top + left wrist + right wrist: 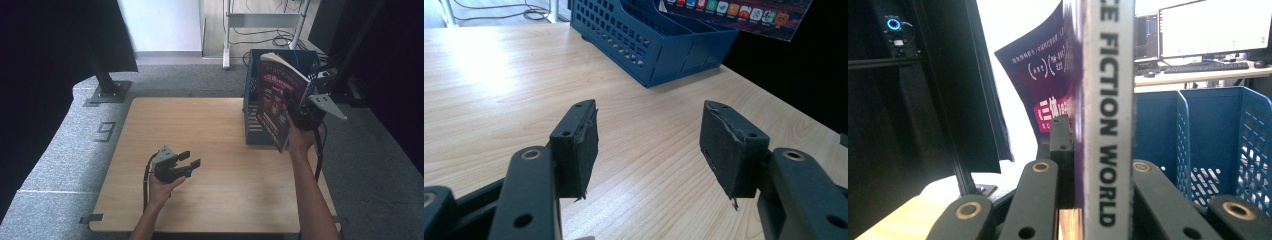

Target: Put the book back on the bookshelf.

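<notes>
A purple-covered book [275, 97] with a white spine [1108, 115] reading "FICTION WORLD" is held up over the front of the blue file rack [252, 107]. My right gripper [296, 112] is shut on the book near its spine, jaws clamped on both sides in the right gripper view [1097, 150]. My left gripper [191, 160] rests low over the wooden table [210, 200] at the front left. Its jaws stand open with nothing between the pads [581, 142], pointing toward the rack [659, 45].
The blue rack has divided slots and perforated walls [1253, 150]. A black stand base [107, 92] sits beyond the table's far left corner. Cables and a white frame [227, 35] lie on the floor behind. A desk with monitors [1213, 30] stands in the background.
</notes>
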A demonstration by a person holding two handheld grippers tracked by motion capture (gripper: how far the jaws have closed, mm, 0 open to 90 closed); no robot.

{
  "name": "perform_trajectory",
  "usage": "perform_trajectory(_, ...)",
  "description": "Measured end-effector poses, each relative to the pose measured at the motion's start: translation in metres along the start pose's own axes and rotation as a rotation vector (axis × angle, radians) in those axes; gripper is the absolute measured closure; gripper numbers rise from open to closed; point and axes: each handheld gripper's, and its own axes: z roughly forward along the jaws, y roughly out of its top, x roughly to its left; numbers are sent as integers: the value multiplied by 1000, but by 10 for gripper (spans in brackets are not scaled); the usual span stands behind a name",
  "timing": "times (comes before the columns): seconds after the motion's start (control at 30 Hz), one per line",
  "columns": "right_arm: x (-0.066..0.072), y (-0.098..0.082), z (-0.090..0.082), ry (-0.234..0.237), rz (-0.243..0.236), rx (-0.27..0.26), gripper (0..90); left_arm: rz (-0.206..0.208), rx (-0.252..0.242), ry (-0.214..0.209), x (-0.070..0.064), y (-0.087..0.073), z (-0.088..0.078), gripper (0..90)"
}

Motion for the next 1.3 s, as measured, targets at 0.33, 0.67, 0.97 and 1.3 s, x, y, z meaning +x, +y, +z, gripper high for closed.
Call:
perform_trajectory(0.33,-2,-1,15,-19,11,2,816,-7,-2,-2,2,0,-1,406)
perform_trajectory(0.67,-5,-3,26,-39,28,1,815,-13,-4,-1,5,-1,-2,406)
perform_trajectory(0.97,-5,-3,32,-49,26,0,815,-17,-6,-2,7,-1,-3,407)
perform_trajectory(1.3,-5,-4,41,-59,22,5,816,-26,-11,3,10,-1,-4,407)
